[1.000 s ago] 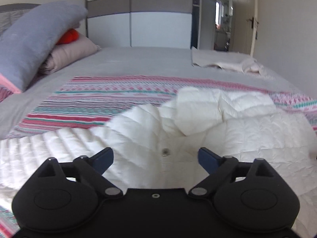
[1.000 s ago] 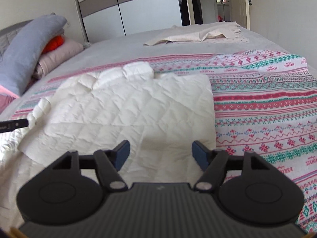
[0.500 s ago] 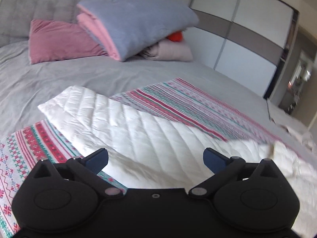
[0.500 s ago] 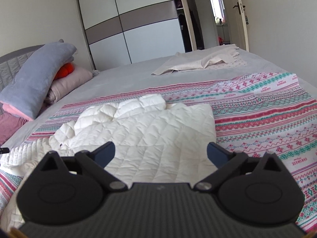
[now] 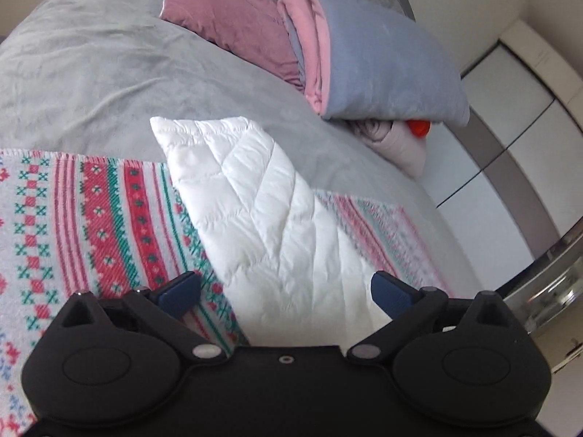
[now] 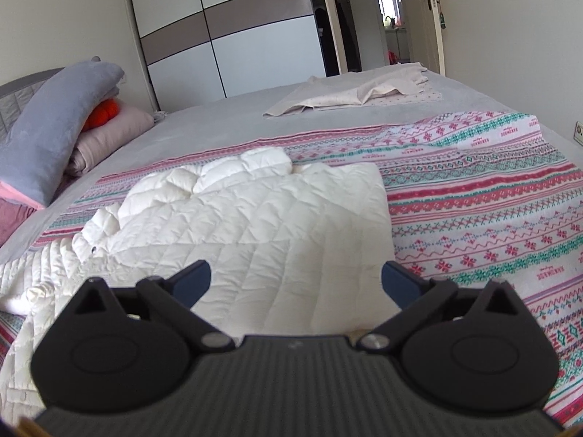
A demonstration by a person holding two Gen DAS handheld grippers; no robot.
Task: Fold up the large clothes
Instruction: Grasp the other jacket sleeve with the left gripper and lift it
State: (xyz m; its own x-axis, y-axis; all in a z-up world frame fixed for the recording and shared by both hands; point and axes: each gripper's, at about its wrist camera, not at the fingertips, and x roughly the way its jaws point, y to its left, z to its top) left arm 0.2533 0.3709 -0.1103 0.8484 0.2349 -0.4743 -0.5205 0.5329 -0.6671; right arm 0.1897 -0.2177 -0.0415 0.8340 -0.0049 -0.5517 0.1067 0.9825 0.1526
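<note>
A white quilted jacket [image 6: 255, 225] lies on a striped patterned blanket [image 6: 473, 196] on the bed, its right side folded over the body. One sleeve [image 5: 255, 200] stretches out flat toward the pillows in the left wrist view. My left gripper [image 5: 286, 291] is open and empty, hovering over the near part of that sleeve. My right gripper [image 6: 297, 278] is open and empty, above the jacket's lower body.
A grey bedcover [image 5: 91, 73] lies under the blanket. A dusty pink pillow [image 5: 233, 14] and a folded grey-pink blanket [image 5: 382, 54] sit by the headboard. A beige cloth [image 6: 357, 93] lies at the far side. A wardrobe [image 6: 233, 32] and an open door [image 6: 430, 18] stand beyond.
My left gripper has swung left from the jacket's collar to look along the outstretched sleeve. My right gripper has opened wider and lifted back a little from the jacket.
</note>
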